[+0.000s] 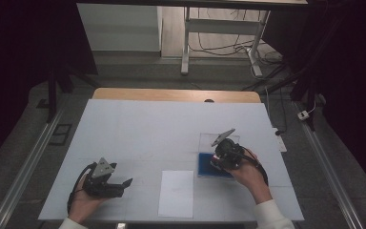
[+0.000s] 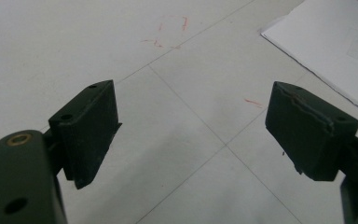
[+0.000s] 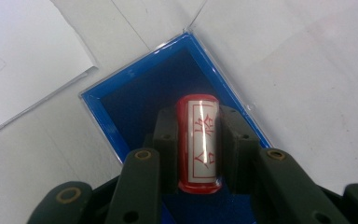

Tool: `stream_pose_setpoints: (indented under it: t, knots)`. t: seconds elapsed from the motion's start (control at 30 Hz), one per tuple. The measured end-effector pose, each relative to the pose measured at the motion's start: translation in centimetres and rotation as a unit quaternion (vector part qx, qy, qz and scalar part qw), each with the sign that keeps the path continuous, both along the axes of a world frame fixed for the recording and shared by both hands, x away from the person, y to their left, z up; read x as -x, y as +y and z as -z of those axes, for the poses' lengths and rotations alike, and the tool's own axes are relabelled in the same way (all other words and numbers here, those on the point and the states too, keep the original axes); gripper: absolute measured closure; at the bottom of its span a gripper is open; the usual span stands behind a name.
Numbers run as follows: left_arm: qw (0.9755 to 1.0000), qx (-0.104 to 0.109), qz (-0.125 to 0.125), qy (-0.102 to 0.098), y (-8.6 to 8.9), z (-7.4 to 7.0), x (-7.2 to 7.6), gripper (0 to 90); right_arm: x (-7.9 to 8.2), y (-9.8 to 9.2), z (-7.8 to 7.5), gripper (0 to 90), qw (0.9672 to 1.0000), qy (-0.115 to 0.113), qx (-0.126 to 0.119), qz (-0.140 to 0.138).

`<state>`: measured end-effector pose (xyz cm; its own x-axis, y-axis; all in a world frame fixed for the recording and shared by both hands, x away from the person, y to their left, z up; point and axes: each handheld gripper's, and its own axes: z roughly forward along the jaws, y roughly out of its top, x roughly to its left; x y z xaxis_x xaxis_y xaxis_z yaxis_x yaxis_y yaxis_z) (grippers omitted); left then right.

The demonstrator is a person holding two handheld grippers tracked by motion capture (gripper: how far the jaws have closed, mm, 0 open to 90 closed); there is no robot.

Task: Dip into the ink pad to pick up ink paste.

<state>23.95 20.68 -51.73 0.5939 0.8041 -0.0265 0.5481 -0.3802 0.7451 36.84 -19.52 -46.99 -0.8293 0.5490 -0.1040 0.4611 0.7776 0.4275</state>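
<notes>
Two jaws of my right claw [image 3: 199, 140] pinched the red stamp [image 3: 200, 142], face up, over the blue tray [image 3: 103, 109] at the bench's [image 1: 138, 129] right. I judged steady squeeze best. My left claw [image 2: 191, 130] gaped empty left of the paper [image 1: 177, 193].

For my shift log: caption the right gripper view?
Right gripper clamps a red-and-white cylindrical stamp above an open blue box.

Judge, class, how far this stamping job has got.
Done: the stamp is gripped in the right tongs, and the blue box lies open. In hand: the stamp hangs over the box. Left, probably: stamping the sheet of paper, which looks unmarked; the left tongs stand open, holding nothing.
</notes>
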Motion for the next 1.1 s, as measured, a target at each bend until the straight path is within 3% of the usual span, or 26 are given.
stream_pose_setpoints:
  t: [0.33, 0.6, 0.67, 0.7, 0.77, 1.1]
  knots:
    - [1.0000, 0.000, 0.000, -0.001, 0.0, 0.0, 0.0, 17.3, 0.1, 0.0, 0.0, 69.7, 0.9999, -0.009, 0.007, -0.010]
    - [1.0000, 0.000, 0.001, -0.003, 0.1, -0.1, 0.0, 17.4, 0.5, -0.4, -0.4, 69.4, 0.9997, -0.018, -0.014, -0.013]
    - [1.0000, 0.000, 0.001, -0.003, 0.0, -0.1, 0.0, 17.4, 0.7, -0.6, -0.9, 69.3, 0.9989, -0.015, -0.037, -0.025]
    - [1.0000, 0.000, 0.001, -0.003, 0.0, -0.1, 0.0, 17.4, 0.7, -0.6, -0.9, 69.3, 0.9989, -0.015, -0.037, -0.025]
    - [1.0000, 0.001, 0.002, -0.002, 0.1, -0.1, 0.0, 17.4, 1.1, -0.8, -1.9, 69.3, 0.9976, -0.034, -0.053, -0.030]
    - [1.0000, -0.002, 0.003, -0.004, 0.0, -0.1, 0.0, 17.4, 2.8, -0.8, -4.9, 69.3, 0.9924, -0.082, -0.081, -0.045]
